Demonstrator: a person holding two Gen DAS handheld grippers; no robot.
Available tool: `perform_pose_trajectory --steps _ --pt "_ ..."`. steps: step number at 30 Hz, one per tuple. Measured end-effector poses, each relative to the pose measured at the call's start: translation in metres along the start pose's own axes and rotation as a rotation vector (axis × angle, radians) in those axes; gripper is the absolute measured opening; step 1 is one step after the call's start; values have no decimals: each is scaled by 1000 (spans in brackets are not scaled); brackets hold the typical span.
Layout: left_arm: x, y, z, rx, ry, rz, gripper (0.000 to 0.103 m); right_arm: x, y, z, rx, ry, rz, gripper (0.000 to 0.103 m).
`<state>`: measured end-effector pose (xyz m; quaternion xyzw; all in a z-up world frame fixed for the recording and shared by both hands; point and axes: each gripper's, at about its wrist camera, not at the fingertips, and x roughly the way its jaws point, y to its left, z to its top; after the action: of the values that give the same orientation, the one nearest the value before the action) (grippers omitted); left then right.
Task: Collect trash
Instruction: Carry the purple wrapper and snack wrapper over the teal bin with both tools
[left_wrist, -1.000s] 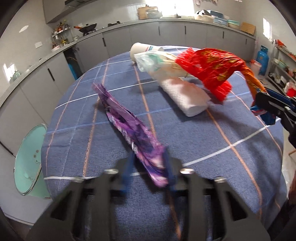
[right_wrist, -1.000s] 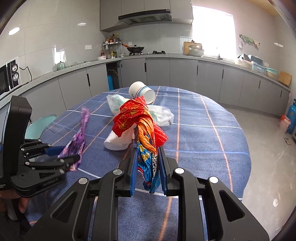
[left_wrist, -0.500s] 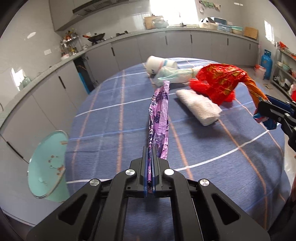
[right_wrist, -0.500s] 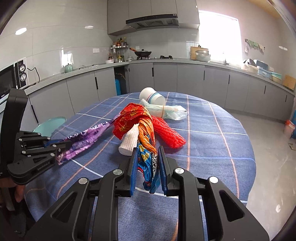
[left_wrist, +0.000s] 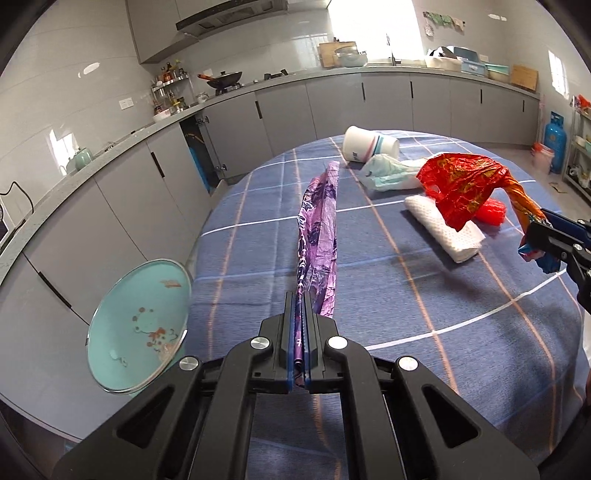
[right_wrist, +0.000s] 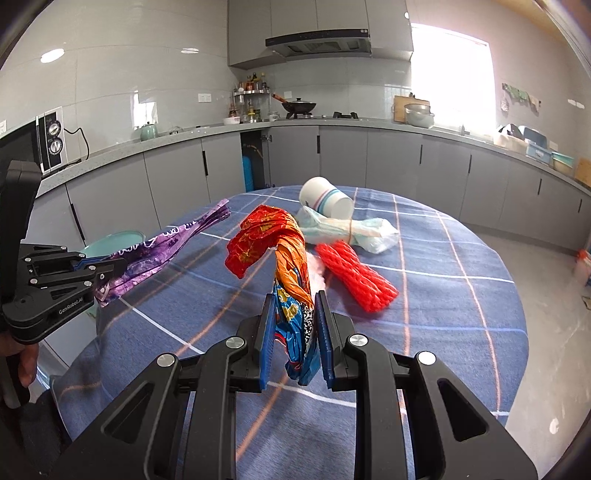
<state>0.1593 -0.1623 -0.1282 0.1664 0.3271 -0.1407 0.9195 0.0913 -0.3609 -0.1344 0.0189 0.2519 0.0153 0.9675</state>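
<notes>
The left hand-held gripper (left_wrist: 300, 345), a second ago wide around the purple wrapper (left_wrist: 318, 236), is now clamped on its near end and has lifted it off the tabletop (left_wrist: 461, 325). The wrapper's long axis runs straight away from the jaws toward the white cup (left_wrist: 369, 144). The right hand-held gripper (right_wrist: 295, 334) grips the red-orange bag (right_wrist: 273, 240), as before, which rises and droops left. Beyond lie a red mesh sleeve (right_wrist: 356, 275) and a clear bag (right_wrist: 354, 229).

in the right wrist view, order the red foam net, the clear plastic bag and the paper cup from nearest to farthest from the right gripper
From the right gripper:
1. Red foam net, just ahead, to the right.
2. Clear plastic bag, behind the net.
3. Paper cup, on its side at the far end.
</notes>
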Motion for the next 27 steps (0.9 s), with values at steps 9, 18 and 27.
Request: perform_pose_trajectory --steps 9,18,27 --pt "-9 26 4 -34 -28 50 3 8 17 14 -7 -11 36 22" --pt "-13 52 6 -50 -42 96 3 19 38 34 -19 -21 75 22" --pt "-21 83 7 -81 -73 137 3 38 59 53 -15 -16 118 22"
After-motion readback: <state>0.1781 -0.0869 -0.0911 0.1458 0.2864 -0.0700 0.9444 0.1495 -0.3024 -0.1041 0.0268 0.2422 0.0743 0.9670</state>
